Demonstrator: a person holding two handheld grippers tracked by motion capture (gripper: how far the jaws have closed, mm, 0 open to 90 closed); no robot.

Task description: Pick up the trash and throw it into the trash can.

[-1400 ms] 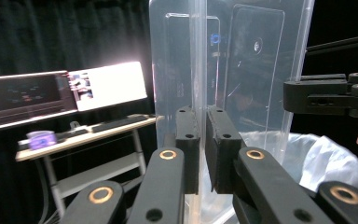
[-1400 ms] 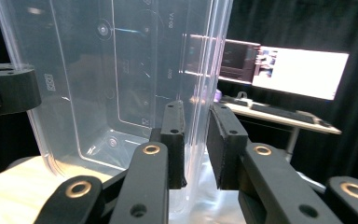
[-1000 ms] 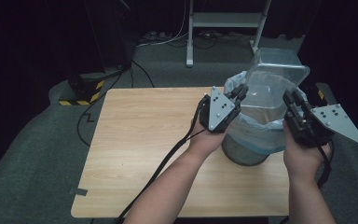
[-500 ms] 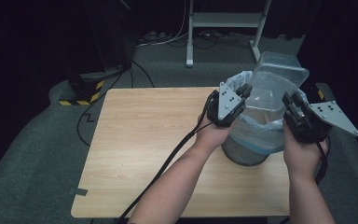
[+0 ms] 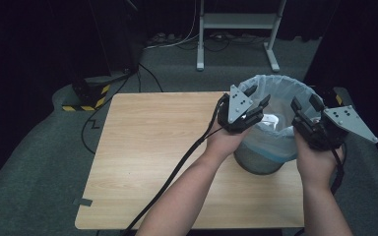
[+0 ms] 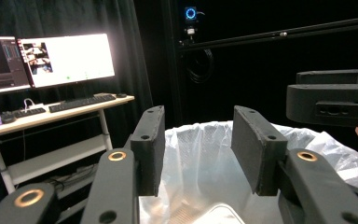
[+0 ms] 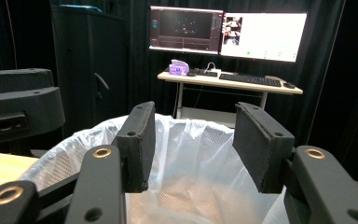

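I can't see the bin's (image 5: 261, 164) near rim; my left gripper (image 5: 252, 100) covers it. Whatever pale thing (image 5: 271, 119) lies inside the bag (image 5: 275, 88) is too small to identify.

Left tool (image 5: 257, 100) and right tool (image 5: 306, 104), jaws just parted, empty.

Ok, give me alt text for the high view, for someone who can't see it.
Two hand-held grippers, left gripper and right gripper, hover open at opposite sides of a mesh bin lined with a clear bag, their jaws just opened and holding nothing. The bin stands on a wooden table.
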